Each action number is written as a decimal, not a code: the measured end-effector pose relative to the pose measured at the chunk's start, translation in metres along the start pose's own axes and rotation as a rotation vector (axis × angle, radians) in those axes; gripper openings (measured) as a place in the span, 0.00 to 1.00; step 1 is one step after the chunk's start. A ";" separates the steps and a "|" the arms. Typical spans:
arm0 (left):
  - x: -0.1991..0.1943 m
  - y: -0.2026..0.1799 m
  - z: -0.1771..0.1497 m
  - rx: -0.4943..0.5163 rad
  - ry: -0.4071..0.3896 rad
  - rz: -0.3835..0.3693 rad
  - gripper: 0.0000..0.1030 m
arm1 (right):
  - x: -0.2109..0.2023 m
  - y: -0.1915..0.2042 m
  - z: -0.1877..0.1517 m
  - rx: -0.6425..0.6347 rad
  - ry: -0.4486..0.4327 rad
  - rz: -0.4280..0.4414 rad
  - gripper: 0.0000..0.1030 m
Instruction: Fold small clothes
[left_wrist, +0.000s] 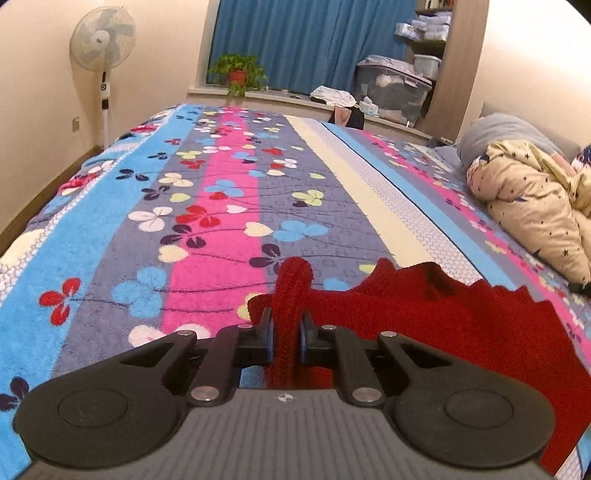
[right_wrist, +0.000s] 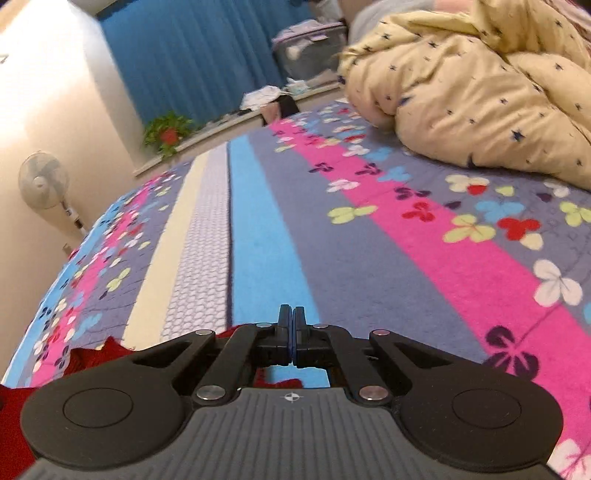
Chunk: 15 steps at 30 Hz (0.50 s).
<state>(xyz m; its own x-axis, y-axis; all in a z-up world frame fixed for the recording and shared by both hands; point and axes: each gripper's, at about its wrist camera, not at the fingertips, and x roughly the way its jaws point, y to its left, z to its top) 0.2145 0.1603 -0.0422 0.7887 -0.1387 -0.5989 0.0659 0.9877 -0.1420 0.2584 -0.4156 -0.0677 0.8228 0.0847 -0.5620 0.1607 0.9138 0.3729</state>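
A red knitted garment (left_wrist: 461, 317) lies on the flowered bed cover (left_wrist: 207, 206), spread to the right of my left gripper. My left gripper (left_wrist: 287, 325) is shut on a bunched fold of the red garment, which sticks up between the fingers. In the right wrist view my right gripper (right_wrist: 291, 325) has its jaws pressed together with nothing showing between the tips. A strip of the red garment (right_wrist: 92, 356) shows at the lower left, beneath and behind that gripper.
A cream quilt with dark stars (left_wrist: 532, 206) is heaped on the right side of the bed (right_wrist: 480, 92). A grey pillow (left_wrist: 506, 129) lies behind it. A standing fan (left_wrist: 104, 48), a potted plant (left_wrist: 238, 74) and storage boxes (left_wrist: 391, 88) stand beyond the bed.
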 end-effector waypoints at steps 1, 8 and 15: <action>0.005 0.001 0.000 -0.009 0.030 0.005 0.14 | 0.004 -0.003 0.000 0.022 0.035 0.017 0.00; 0.023 0.016 -0.002 -0.130 0.161 -0.006 0.55 | 0.014 -0.013 -0.008 0.111 0.134 0.024 0.59; 0.033 0.011 -0.010 -0.096 0.211 0.015 0.65 | 0.030 -0.003 -0.023 0.059 0.282 0.042 0.68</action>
<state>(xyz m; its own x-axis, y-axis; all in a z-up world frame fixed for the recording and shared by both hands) 0.2354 0.1661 -0.0716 0.6434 -0.1456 -0.7515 -0.0116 0.9798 -0.1998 0.2701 -0.4068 -0.1022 0.6466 0.2370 -0.7251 0.1676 0.8832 0.4381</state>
